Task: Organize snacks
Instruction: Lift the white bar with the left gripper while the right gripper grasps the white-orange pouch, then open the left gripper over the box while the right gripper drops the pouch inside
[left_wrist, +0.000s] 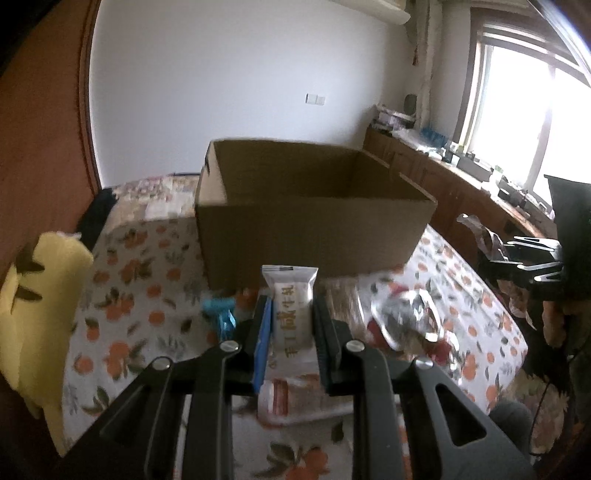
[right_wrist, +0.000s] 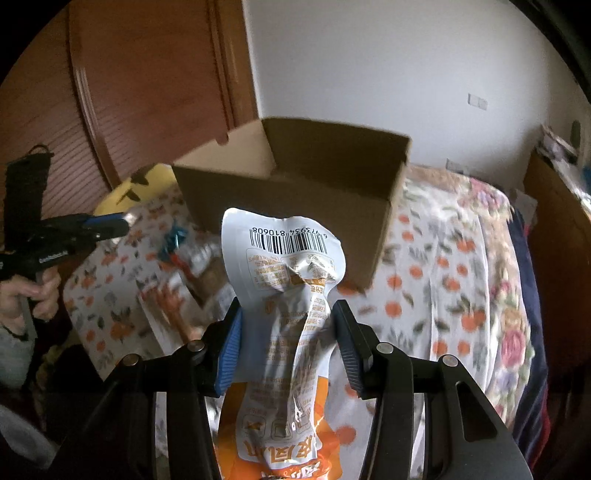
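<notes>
A bed with an orange-flower cover (left_wrist: 122, 295) fills the room's middle. On it sits a big open cardboard box (left_wrist: 310, 229), at 12 o'clock from both grippers. Loose snacks (left_wrist: 406, 321) lie on the cover in front of the box. The right gripper (right_wrist: 286, 339) has its jaws clenched on a crumpled white-and-orange snack bag (right_wrist: 291, 280), held up in front of the box. The left gripper (left_wrist: 291, 325) has its jaws clenched on a small white snack packet (left_wrist: 291, 306), standing upright between them.
</notes>
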